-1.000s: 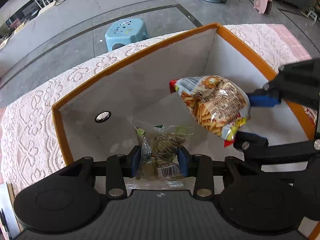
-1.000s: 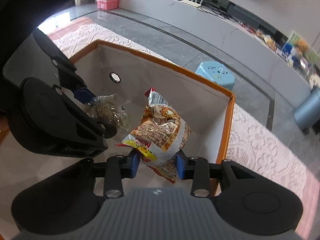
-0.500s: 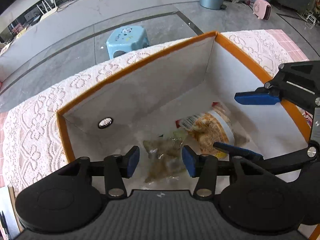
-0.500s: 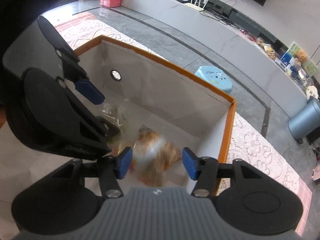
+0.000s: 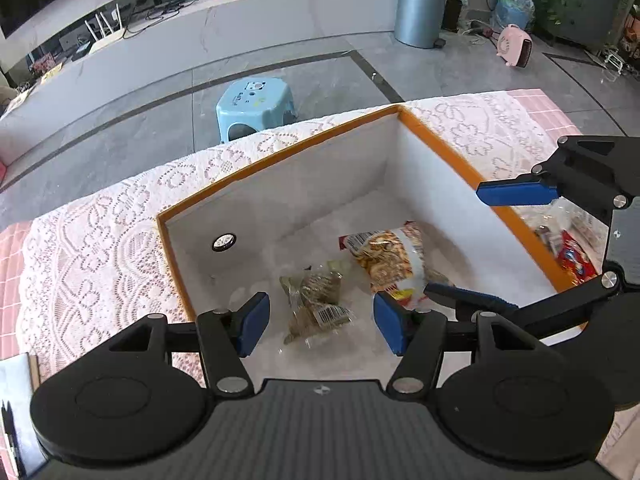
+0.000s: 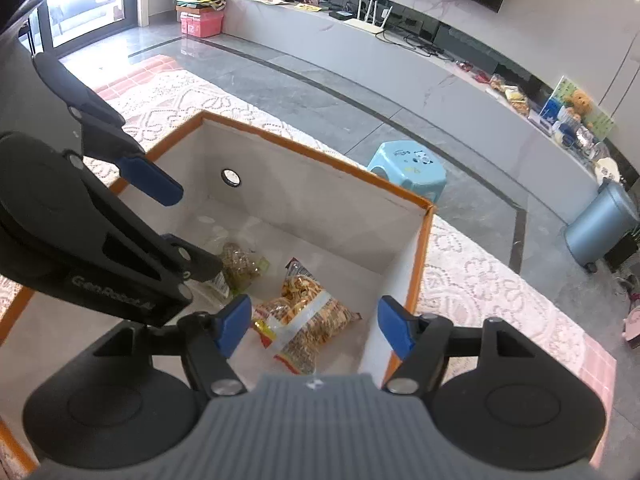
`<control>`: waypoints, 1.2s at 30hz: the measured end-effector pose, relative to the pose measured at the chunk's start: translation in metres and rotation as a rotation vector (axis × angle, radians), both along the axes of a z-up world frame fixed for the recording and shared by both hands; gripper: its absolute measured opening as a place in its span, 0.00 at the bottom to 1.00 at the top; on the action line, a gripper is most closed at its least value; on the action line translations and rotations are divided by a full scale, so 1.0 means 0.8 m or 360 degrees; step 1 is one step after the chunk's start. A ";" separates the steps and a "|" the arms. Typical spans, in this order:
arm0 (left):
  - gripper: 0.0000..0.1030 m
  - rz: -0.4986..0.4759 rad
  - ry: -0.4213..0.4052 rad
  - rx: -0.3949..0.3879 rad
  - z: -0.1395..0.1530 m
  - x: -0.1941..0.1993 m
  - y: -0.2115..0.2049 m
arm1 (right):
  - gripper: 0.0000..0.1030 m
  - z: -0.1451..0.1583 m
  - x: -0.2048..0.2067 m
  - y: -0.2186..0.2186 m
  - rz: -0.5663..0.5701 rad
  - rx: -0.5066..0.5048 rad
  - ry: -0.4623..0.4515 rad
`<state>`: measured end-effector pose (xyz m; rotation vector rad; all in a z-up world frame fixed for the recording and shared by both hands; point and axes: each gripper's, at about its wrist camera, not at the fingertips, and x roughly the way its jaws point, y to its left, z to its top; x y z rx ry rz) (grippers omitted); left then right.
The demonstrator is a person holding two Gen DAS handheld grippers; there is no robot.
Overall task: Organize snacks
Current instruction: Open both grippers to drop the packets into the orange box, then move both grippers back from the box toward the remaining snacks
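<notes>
Both wrist views look steeply down, close above the orange-rimmed box [image 5: 448, 148] [image 6: 320, 152]. They share its floor, and a blue stool [image 5: 256, 104] [image 6: 408, 172] at 12 o'clock.

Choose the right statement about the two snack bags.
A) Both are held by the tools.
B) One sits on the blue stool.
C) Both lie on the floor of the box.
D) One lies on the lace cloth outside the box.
C: the orange snack bag and the clear snack bag both lie on the bottom of the box, and both tools, left and right, are open and empty.
</notes>
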<state>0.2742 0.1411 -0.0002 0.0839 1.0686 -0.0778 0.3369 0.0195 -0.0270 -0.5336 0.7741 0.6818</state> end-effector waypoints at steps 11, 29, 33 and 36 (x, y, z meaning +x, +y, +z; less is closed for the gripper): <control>0.68 -0.0069 -0.0134 0.0022 0.045 -0.067 -0.028 | 0.66 0.044 -0.064 -0.037 -0.0054 0.0057 -0.0087; 0.66 -0.0148 -0.0619 -0.0065 0.076 -0.207 -0.096 | 0.66 0.066 -0.240 -0.178 -0.0503 0.0498 -0.0300; 0.65 -0.0197 -0.0644 -0.0134 0.067 -0.225 -0.123 | 0.66 0.054 -0.276 -0.215 -0.0663 0.0574 -0.0298; 0.64 -0.0214 -0.0651 -0.0157 0.059 -0.235 -0.148 | 0.66 0.039 -0.297 -0.243 -0.0780 0.0600 -0.0281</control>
